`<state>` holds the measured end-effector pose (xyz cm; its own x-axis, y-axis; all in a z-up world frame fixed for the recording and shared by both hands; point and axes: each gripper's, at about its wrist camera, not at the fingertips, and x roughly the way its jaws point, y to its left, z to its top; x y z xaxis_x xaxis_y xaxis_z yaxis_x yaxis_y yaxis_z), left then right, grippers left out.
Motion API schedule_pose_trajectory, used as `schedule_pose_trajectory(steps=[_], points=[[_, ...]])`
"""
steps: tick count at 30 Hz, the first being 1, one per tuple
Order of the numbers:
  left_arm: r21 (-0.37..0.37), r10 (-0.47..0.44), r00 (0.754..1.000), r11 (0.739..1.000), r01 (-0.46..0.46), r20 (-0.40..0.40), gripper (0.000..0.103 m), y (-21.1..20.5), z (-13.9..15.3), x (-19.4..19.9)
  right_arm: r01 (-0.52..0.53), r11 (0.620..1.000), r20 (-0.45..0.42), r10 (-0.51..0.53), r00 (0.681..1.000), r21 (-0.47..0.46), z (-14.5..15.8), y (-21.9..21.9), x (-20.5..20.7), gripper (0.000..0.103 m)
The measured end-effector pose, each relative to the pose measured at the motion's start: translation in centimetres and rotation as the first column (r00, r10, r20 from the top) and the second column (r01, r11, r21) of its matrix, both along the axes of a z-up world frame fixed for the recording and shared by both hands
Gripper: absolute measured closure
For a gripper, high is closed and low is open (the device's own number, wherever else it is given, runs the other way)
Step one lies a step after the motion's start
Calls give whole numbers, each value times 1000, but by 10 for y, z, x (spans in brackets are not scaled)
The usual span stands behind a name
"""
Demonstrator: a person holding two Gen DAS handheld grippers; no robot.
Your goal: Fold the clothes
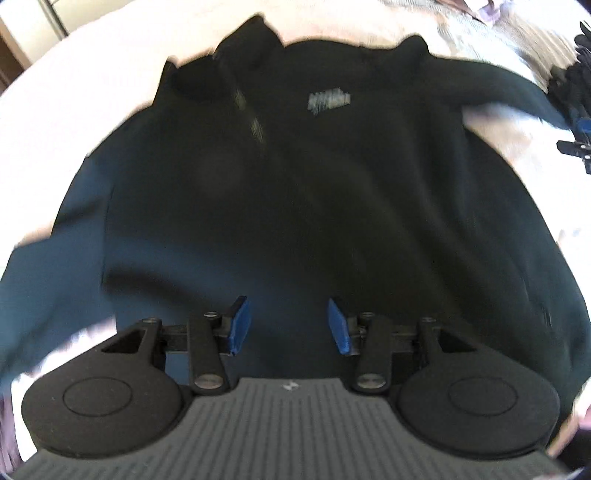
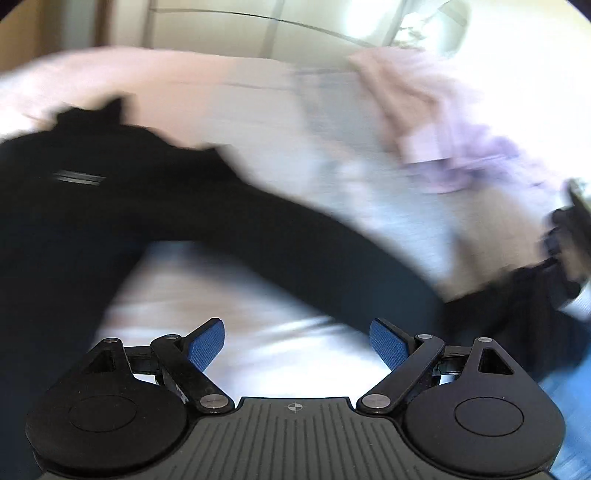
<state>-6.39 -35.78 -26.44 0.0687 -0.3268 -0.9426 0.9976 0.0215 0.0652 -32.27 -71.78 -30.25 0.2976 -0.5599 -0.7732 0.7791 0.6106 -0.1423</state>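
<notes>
A black zip-neck sweater (image 1: 295,192) with a small grey chest logo lies spread flat, front up, on a pale bed cover (image 1: 110,62). My left gripper (image 1: 288,321) is open and empty, just above the sweater's hem. In the right wrist view the sweater's right sleeve (image 2: 295,240) stretches across the cover. My right gripper (image 2: 295,343) is open and empty, hovering over the pale cover just in front of that sleeve. The right gripper also shows at the far right edge of the left wrist view (image 1: 581,140). Both views are motion-blurred.
A pile of pink and lilac clothes (image 2: 443,140) lies on the bed beyond the sleeve. A dark item (image 2: 569,236) sits at the right edge. A wardrobe or wall (image 2: 258,29) stands behind the bed.
</notes>
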Motion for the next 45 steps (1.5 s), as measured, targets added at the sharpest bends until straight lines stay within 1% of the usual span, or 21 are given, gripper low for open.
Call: schedule_pose_trajectory(steps=[2,4,6,8,9,10,13,16,19,21,24,27,28,30,32,34,37,39,41,45], points=[[24,33,999,999,-32,-25,58,39,-3,10,-34,993,65,27,998,115,1,41,12,14],[64,53,997,997,-49,-62,58,82,-13,20,-50,976,72,36,997,213,-8,83,21,14],[84,42,996,996,-35,-83,57,123,-23,27,-57,954,47,45,998,294,-19,126,29,14],[75,9,994,997,0,-112,57,164,-32,34,-47,926,-20,59,998,374,-35,168,37,14],[71,-8,992,997,17,-126,57,184,-37,37,-26,911,-59,55,997,412,-43,186,40,14],[58,-20,989,998,29,-148,57,199,-38,42,10,903,-90,32,995,430,-47,203,41,14],[66,-34,977,997,49,-210,57,231,-34,59,116,896,-125,-68,990,429,-39,248,43,14],[59,-32,966,997,49,-258,57,256,-23,74,179,887,-142,-130,981,425,-24,286,47,14],[44,3,951,999,12,-310,58,275,-10,87,178,890,-125,-137,983,419,-1,316,51,14],[26,10,950,1000,-2,-313,58,289,2,91,163,900,-127,-121,984,405,16,331,54,14],[-4,3,959,1000,-4,-282,58,297,26,93,152,916,-132,-110,985,372,42,344,53,14],[-24,16,968,999,-23,-251,57,297,51,90,157,932,-125,-122,985,327,71,346,47,14],[-33,21,971,999,-30,-236,57,297,61,90,162,936,-116,-132,984,312,82,346,45,14],[-56,31,979,998,-42,-200,51,299,77,85,171,944,-86,-153,985,283,104,347,40,14],[-81,48,985,995,-62,-168,49,299,95,81,167,951,-43,-161,986,262,125,341,38,14],[-100,64,986,992,-80,-152,49,299,107,81,154,957,-11,-156,988,245,140,331,40,14],[-127,88,987,986,-105,-135,47,301,123,82,119,967,35,-130,991,227,154,320,49,14],[-145,104,987,982,-122,-124,43,302,133,83,95,971,58,-110,992,219,159,321,52,14],[-164,121,986,977,-138,-113,43,303,144,83,65,974,74,-82,994,216,161,326,56,14],[-201,154,984,965,-170,-92,42,305,166,84,34,983,63,-46,997,178,168,340,58,14]])
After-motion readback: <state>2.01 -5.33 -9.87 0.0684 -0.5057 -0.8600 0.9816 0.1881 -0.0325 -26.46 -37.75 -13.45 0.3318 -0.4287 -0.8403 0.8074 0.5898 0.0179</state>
